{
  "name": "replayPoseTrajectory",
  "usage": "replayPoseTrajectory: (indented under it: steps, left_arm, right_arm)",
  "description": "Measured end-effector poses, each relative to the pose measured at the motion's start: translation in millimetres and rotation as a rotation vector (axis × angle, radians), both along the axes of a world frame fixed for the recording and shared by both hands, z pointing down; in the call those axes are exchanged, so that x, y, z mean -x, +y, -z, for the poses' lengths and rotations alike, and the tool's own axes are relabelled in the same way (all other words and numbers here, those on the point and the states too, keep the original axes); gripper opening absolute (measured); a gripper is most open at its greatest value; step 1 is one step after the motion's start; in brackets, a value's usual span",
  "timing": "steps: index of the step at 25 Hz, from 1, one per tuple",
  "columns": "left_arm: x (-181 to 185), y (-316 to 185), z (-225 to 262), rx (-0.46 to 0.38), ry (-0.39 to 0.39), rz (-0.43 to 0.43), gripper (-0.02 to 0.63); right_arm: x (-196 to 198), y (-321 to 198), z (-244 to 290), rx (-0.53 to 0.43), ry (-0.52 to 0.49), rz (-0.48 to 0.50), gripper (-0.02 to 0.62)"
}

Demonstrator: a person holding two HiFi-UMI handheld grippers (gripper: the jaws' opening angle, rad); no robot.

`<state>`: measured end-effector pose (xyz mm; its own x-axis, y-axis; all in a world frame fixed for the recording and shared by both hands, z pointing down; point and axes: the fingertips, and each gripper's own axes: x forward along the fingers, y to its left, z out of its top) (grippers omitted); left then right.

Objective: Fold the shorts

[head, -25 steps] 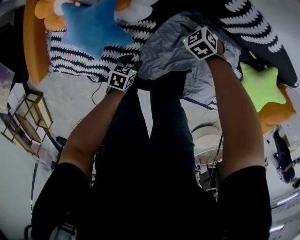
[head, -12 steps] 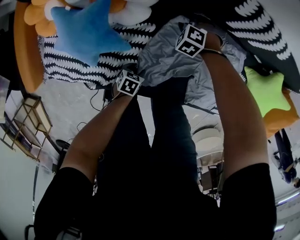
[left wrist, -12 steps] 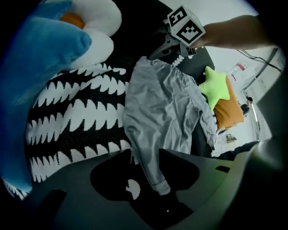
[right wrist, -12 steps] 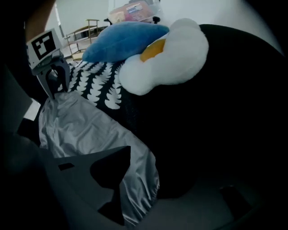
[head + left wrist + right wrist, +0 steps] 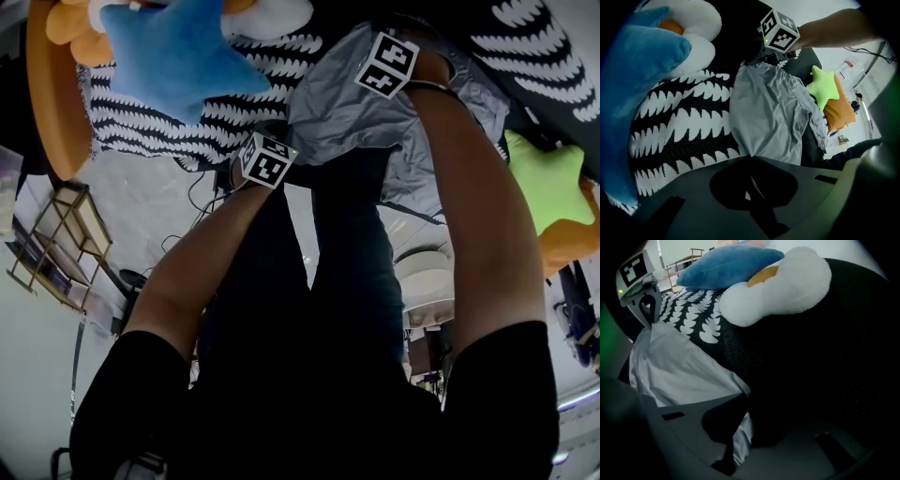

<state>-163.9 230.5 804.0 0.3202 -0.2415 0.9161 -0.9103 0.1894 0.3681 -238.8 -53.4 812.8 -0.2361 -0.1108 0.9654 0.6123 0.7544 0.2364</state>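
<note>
Though unseen overhead, left gripper (image 5: 751,157), right gripper (image 5: 748,411) just clamped shorts (image 5: 768,112)

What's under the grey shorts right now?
The grey shorts lie partly over the black-and-white patterned throw and partly over a black surface. Anything beneath their middle is hidden by the cloth.

text: none readable | markers: black-white squares on left cube (image 5: 268,159), right cube (image 5: 386,64)
</note>
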Motion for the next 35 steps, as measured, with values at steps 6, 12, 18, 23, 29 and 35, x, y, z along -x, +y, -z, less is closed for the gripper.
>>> replayPoseTrajectory:
  steps: [6,12,18,23,29,35]
  left_arm:
    - [-22,-10,27,-0.075,0.051,-0.059,0.023]
    - [-73,-27,62,-0.156,0.084,-0.253,0.023]
    - [-99,-47,82,-0.186,0.102,-0.317,0.023]
    - [-124,-69,99,-0.216,0.122,-0.362,0.023]
    - [-160,-89,115,-0.225,0.159,-0.403,0.023]
    - [-206,-114,137,-0.246,0.215,-0.438,0.023]
  right_arm:
    - [-3,-2,21,0.020,-0.062,-0.066,0.009]
    - [-19,-14,51,0.026,-0.109,-0.121,0.009]
    - [-49,-38,75,0.013,-0.137,-0.179,0.009]
    - [-81,-58,90,0.003,-0.155,-0.220,0.009]
    - [-107,-77,108,-0.006,-0.185,-0.266,0.009]
    - [-138,-96,121,-0.015,-0.208,-0.281,0.009]
